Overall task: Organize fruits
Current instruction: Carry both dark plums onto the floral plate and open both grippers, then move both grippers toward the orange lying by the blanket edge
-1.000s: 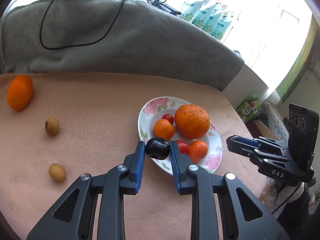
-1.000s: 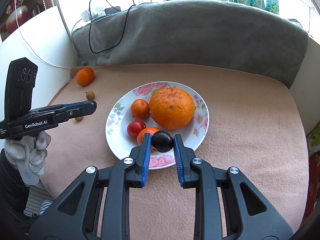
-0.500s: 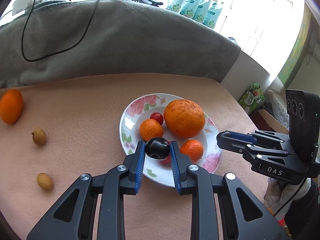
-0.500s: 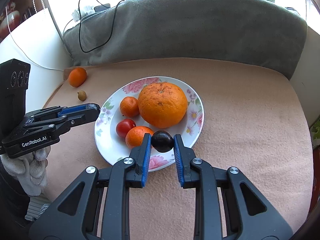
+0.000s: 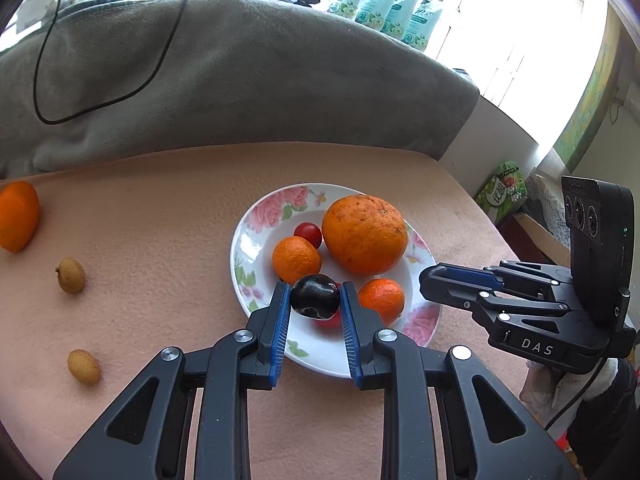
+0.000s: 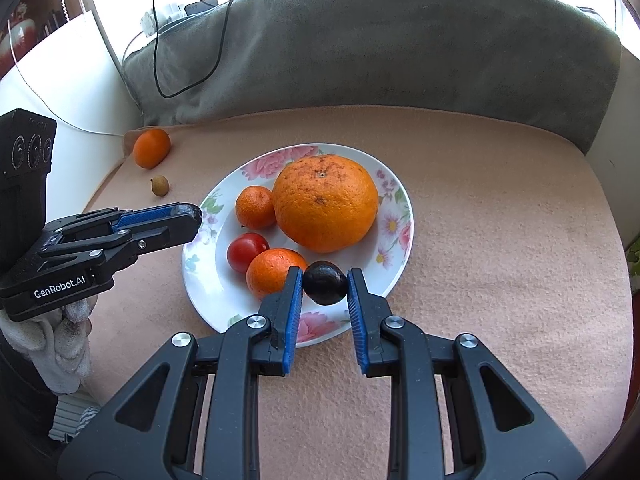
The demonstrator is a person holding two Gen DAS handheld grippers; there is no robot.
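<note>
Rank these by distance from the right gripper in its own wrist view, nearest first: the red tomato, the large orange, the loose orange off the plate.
From the right gripper:
1. Red tomato, on the plate, left of the gripper.
2. Large orange, plate centre, behind the gripper.
3. Loose orange, off the plate, far left on the cloth.

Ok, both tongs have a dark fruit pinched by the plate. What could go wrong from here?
1. The left tongs pinch a dark fruit only at their tips, as the right tongs do a second dark fruit. Round and glossy, either might slip out.
2. The plate is crowded around the large orange, so a released fruit could roll off.
</note>
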